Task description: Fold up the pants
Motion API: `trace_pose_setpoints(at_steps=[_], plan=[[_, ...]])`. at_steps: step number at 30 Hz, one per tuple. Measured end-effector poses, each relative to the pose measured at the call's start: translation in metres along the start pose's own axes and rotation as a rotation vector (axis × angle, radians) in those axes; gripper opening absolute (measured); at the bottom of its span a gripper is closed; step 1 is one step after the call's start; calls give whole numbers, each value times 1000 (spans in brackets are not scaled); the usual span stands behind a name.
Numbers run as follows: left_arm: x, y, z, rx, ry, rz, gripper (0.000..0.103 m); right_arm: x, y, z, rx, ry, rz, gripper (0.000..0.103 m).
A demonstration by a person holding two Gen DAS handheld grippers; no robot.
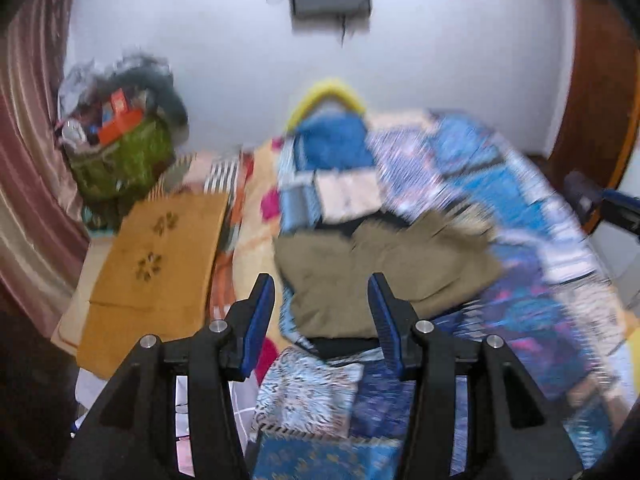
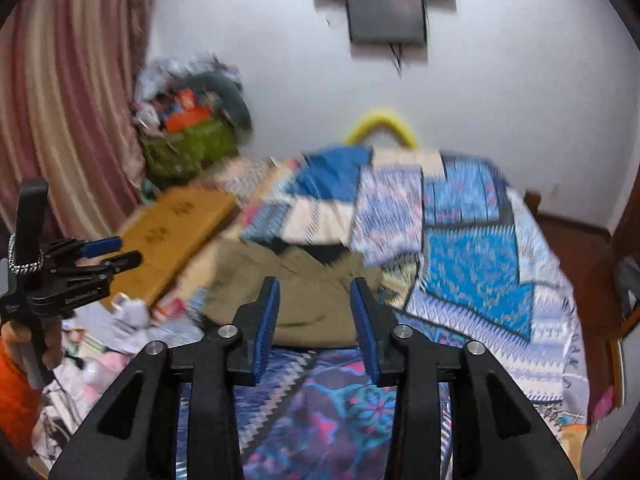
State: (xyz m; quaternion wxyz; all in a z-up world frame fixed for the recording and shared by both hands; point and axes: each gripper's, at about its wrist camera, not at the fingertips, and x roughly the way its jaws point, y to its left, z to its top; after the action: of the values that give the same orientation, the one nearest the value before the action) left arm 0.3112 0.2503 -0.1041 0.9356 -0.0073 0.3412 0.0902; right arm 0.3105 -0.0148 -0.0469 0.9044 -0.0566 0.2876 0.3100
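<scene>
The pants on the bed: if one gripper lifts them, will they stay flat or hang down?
The pants look like soft, wrinkled cloth, so they would probably droop. They lie bunched in layers; a pinch may take only the top one. Likely light.

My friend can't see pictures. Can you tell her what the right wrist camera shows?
Olive pants lie bunched on a bed with a blue patchwork quilt, right ahead of the open right hand-held gripper. The left hand-held gripper shows at the left edge, and a brown board lies beside the pants.
</scene>
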Motion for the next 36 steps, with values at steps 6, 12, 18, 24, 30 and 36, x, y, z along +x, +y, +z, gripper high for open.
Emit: trace_pose_setpoints(at_steps=[6,12,18,24,30,36], plan=[[-133,-25,-3,-9,-231,-51,49,-96,32,1,-11,-199,68,38],[-230,-48,-28,-16,-400,-67,51,-184,60,-19,-39,-406,53,38],[-288,-57,-54,-49,-508,-39,78,-220,78,-39,-53,-483,32,54],[-321,-65,-73,-50,-564,-44,101,-223,81,-48,-15,-511,0,90],[-327,-70,-79,-38,-576,-20,103,-226,81,-54,5,-519,-48,103],[-319,-72,-82,-37,-559,-33,103,-221,78,-53,25,-503,-46,103]])
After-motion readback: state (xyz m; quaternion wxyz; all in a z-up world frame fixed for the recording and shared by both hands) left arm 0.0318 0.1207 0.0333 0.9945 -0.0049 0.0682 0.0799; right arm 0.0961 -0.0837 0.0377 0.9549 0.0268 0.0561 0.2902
